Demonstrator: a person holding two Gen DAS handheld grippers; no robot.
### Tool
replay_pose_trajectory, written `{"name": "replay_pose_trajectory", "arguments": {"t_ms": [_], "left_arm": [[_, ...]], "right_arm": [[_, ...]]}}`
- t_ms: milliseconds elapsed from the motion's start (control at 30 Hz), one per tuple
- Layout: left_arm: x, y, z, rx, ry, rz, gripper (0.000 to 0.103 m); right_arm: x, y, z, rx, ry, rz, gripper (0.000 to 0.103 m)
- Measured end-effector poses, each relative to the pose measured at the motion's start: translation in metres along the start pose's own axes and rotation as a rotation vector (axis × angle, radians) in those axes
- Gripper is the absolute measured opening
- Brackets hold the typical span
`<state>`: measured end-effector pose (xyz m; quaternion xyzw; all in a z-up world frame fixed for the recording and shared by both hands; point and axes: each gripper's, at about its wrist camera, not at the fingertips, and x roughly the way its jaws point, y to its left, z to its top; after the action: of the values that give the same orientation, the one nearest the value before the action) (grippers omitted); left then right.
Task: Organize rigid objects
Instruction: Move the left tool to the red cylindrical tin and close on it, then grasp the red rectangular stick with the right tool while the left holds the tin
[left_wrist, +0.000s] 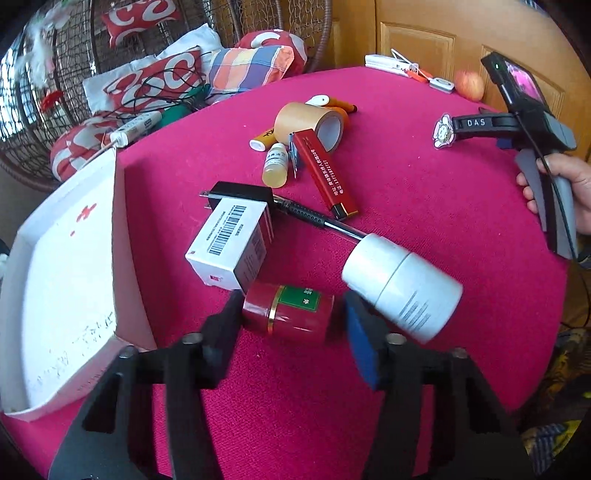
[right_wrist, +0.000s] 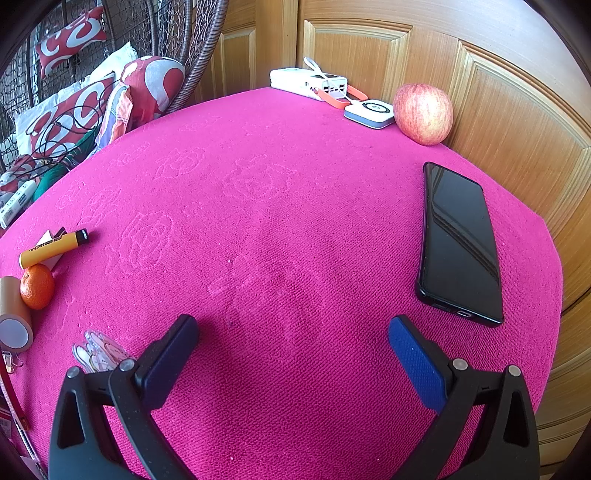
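In the left wrist view my left gripper (left_wrist: 291, 310) is open, its fingers either side of a small red tin (left_wrist: 288, 312) with a green label lying on the pink tablecloth (left_wrist: 424, 206). A white jar (left_wrist: 400, 282) lies just right of it, a white barcoded box (left_wrist: 231, 245) just behind, with a black plug, a screwdriver, a red lighter (left_wrist: 325, 173), a small yellow bottle (left_wrist: 275, 166) and a tape roll (left_wrist: 308, 125) farther back. A white open box (left_wrist: 62, 288) stands at the left. My right gripper (right_wrist: 293, 332) is open and empty over bare cloth; it also shows in the left wrist view (left_wrist: 476, 123).
A black phone (right_wrist: 460, 243) lies right of the right gripper. An apple (right_wrist: 423, 112), a white power bank (right_wrist: 308, 83) and a small charger lie at the far edge by wooden doors. An orange (right_wrist: 37, 286), an orange tube and flower clips (right_wrist: 99, 354) lie at the left.
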<state>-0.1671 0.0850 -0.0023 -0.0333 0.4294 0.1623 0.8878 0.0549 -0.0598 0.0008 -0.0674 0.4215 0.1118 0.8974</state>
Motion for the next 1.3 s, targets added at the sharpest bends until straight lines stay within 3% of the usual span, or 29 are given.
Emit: {"name": "replay_pose_trajectory", "arguments": {"t_ms": [100,200,300,500,633,733,900,967,1033,1100,1167,1300], "left_arm": [[-0.001,0.002,-0.001,-0.01,-0.006,0.0,0.046],[-0.002,0.004,-0.003,-0.028,-0.02,-0.007,0.046],[-0.005,0.008,-0.003,-0.054,-0.033,-0.013,0.046],[-0.018,0.02,-0.007,-0.114,-0.069,-0.014,0.046],[-0.026,0.033,-0.013,-0.163,-0.085,-0.005,0.046],[-0.029,0.041,-0.017,-0.193,-0.094,-0.01,0.046],[-0.034,0.048,-0.021,-0.223,-0.114,-0.013,0.046],[-0.036,0.05,-0.021,-0.227,-0.119,-0.013,0.046],[-0.038,0.052,-0.022,-0.231,-0.123,-0.01,0.046],[-0.039,0.054,-0.024,-0.238,-0.124,-0.008,0.046],[-0.04,0.055,-0.024,-0.244,-0.126,-0.005,0.046],[-0.047,0.056,-0.021,-0.248,-0.143,0.007,0.046]], "right_arm": [[-0.003,-0.003,-0.002,0.003,-0.009,0.042,0.103],[-0.015,-0.001,-0.006,-0.011,-0.039,0.201,0.103],[-0.032,0.018,-0.011,-0.104,-0.082,0.318,0.103],[-0.051,0.082,-0.021,-0.304,0.0,0.54,0.103],[-0.065,0.115,-0.026,-0.395,-0.04,0.564,0.102],[-0.07,0.133,-0.032,-0.415,-0.024,0.618,0.099],[-0.061,0.175,-0.048,-0.515,0.075,0.636,0.059],[-0.052,0.185,-0.05,-0.512,0.13,0.65,0.049],[-0.056,0.19,-0.05,-0.505,0.117,0.655,0.047],[-0.056,0.197,-0.049,-0.52,0.126,0.67,0.029],[-0.057,0.202,-0.051,-0.542,0.121,0.661,0.022],[-0.058,0.195,-0.053,-0.541,0.114,0.702,0.018]]}}
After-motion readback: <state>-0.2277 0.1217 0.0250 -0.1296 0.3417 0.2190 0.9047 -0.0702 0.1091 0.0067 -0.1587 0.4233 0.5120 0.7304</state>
